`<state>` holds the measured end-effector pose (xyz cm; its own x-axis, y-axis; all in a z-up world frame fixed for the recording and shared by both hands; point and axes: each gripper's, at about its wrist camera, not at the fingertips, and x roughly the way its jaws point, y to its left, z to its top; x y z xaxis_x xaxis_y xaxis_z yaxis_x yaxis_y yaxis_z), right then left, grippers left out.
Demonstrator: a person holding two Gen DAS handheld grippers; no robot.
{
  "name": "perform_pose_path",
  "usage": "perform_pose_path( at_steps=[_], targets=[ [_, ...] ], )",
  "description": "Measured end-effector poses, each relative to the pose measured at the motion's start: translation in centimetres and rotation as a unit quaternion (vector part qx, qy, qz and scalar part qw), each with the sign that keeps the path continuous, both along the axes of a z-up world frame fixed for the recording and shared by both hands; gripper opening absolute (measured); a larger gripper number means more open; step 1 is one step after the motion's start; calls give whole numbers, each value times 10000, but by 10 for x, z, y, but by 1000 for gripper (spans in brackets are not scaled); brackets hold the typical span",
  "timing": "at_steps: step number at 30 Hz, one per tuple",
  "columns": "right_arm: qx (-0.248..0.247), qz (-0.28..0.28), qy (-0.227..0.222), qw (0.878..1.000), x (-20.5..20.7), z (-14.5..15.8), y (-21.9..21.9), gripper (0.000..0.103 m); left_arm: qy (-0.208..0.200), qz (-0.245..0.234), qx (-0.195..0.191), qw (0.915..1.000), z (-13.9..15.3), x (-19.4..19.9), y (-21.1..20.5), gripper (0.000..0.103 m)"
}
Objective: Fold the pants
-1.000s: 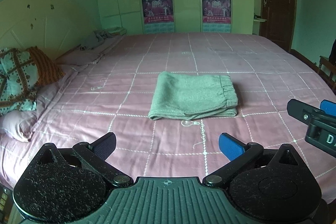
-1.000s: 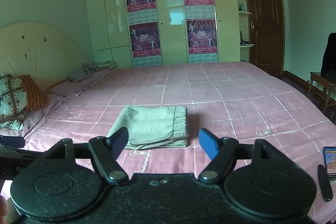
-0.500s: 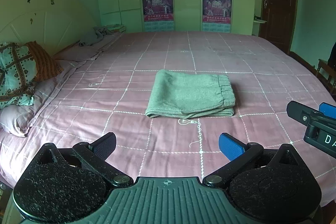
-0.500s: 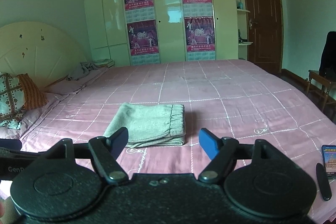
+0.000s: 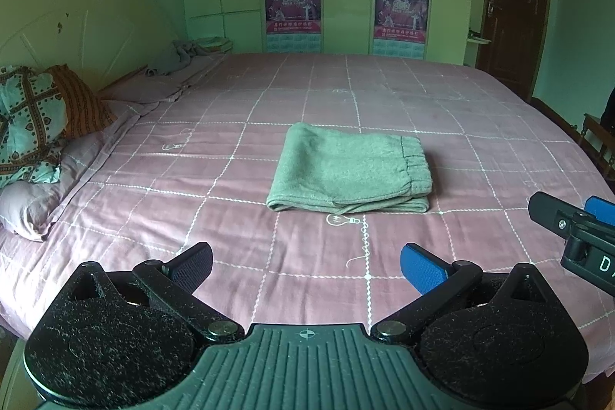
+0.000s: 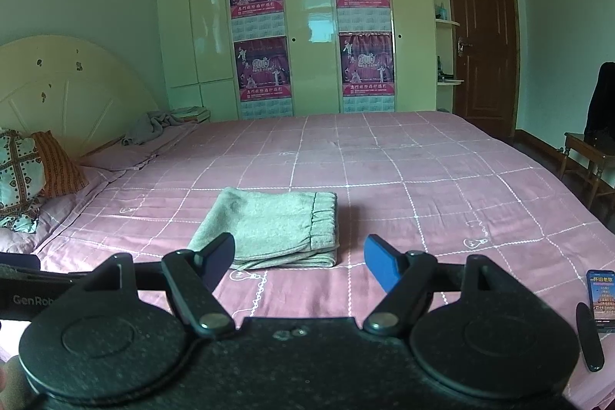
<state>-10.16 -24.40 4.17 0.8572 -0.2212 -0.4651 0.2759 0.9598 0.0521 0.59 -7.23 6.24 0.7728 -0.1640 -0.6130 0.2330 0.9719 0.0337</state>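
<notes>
Grey-green pants (image 5: 351,170) lie folded into a neat rectangle on the pink checked bed (image 5: 192,187), elastic waistband to the right. They also show in the right wrist view (image 6: 275,227). My left gripper (image 5: 305,266) is open and empty, held above the near part of the bed, well short of the pants. My right gripper (image 6: 300,262) is open and empty, also back from the pants. The right gripper's fingers (image 5: 557,218) show at the right edge of the left wrist view.
Patterned pillows (image 5: 34,118) and a grey cloth (image 5: 177,56) lie by the headboard at the left. A phone (image 6: 603,298) and a dark pen-like object (image 6: 590,337) lie on the bed's near right corner. A wardrobe stands behind, a wooden chair (image 6: 588,160) at the right.
Both grippers have drawn back and risen slightly from the folded pants. The pants have not moved. Both grippers stay open.
</notes>
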Motion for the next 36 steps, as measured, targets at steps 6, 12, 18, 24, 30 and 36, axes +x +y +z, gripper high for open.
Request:
perform_pose_path(
  at_steps=[6,12,18,24,30,36],
  targets=[
    [27,19,53,10000,2,-1,2,74,18,21,-14,10000,-1,1,1,103],
    [13,40,78,10000,3,-1,3,74,17,4,-6,10000,-2,1,0,103],
    [29,44,108,9999,4,-2,1,74,33,30,-17,10000,-3,2,-1,103],
    [34,54,127,9999,4,-4,2,74,29,38,-7,10000,-4,2,-1,103],
    [35,74,152,9999,5,-4,1,74,39,35,-7,10000,-4,2,-2,103],
    [31,68,153,9999,6,-5,-1,74,44,4,6,10000,-6,4,-2,103]
  ],
)
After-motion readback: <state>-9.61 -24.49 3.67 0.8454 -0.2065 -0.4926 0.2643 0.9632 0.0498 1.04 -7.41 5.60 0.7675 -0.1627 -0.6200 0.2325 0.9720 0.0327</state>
